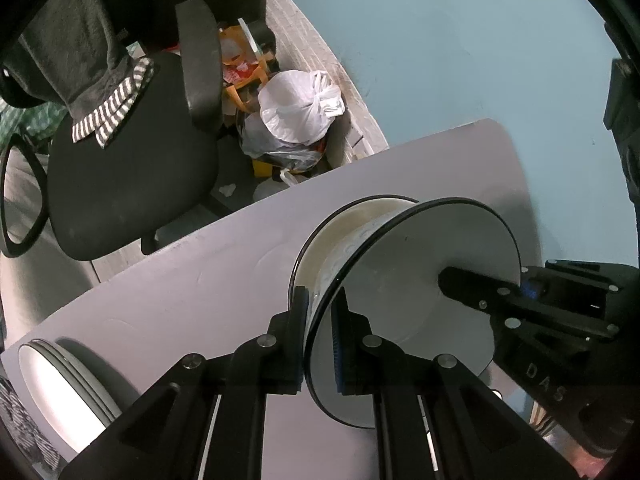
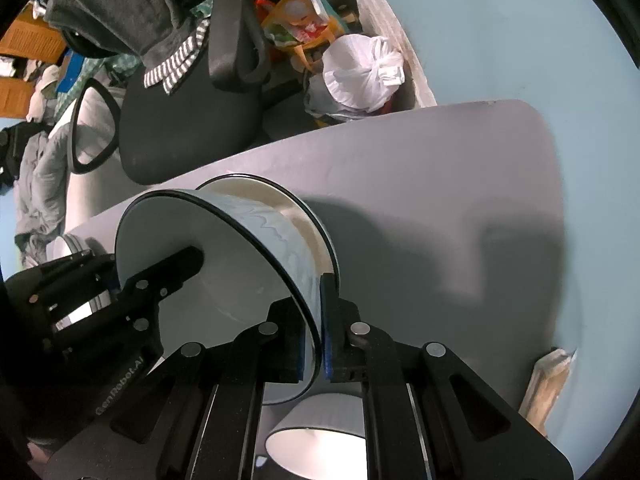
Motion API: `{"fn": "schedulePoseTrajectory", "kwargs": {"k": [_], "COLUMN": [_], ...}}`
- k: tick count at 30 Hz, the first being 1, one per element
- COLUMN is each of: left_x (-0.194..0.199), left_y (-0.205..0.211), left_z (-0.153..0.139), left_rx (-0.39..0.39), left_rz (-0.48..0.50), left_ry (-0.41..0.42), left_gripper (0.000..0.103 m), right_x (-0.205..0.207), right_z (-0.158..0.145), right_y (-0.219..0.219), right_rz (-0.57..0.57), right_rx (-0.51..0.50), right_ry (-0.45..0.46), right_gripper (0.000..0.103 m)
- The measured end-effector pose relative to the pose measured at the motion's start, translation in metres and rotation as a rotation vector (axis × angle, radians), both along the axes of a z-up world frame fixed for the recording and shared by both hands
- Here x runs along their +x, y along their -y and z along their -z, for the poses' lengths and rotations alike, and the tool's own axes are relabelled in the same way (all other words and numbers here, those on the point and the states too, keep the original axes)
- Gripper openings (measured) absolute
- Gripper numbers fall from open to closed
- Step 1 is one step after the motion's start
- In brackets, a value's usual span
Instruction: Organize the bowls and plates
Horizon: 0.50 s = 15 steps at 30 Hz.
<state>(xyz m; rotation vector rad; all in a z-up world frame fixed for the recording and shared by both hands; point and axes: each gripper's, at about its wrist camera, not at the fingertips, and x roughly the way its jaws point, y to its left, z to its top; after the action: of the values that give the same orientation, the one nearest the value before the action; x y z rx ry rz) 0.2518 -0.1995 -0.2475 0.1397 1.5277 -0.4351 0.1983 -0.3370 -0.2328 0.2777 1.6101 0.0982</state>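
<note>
A white bowl with a black rim and pale blue marbled outside (image 1: 420, 280) (image 2: 240, 280) sits inside a wider cream bowl (image 1: 340, 232) (image 2: 288, 208) on the grey table. My left gripper (image 1: 320, 332) is shut on the white bowl's rim from one side. My right gripper (image 2: 318, 332) is shut on the same rim from the opposite side; it also shows in the left wrist view (image 1: 520, 292). A stack of white plates (image 1: 60, 392) stands at the table's near left. Another white bowl (image 2: 320, 432) lies under my right gripper.
The grey table (image 1: 200, 280) (image 2: 440, 200) ends at a rounded far corner by the light blue wall. A black office chair (image 1: 132, 160) with a grey garment and tied rubbish bags (image 1: 300, 112) stand beyond the table. A clear packet (image 2: 548, 384) lies at the right edge.
</note>
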Motion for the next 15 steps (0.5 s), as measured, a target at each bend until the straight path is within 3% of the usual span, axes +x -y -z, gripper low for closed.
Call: {"fn": "schedulePoseTrajectory", "kwargs": {"k": [8,15], "left_x": [0.001,-0.004], "left_y": [0.000,0.011], "left_z": [0.001,-0.005], "left_rx": [-0.002,0.061], "left_rz": [0.003,0.038], "left_ry": [-0.014,-0.006], "left_gripper": [0.015,0.023], "right_x": [0.000,0.000], "right_z": [0.004,0.004], "right_y": [0.000,0.000], "right_rz": [0.006,0.018], "right_rx": [0.031,0.047], "right_ry": [-0.005,-0.005], "right_gripper": [0.014,0.018]}}
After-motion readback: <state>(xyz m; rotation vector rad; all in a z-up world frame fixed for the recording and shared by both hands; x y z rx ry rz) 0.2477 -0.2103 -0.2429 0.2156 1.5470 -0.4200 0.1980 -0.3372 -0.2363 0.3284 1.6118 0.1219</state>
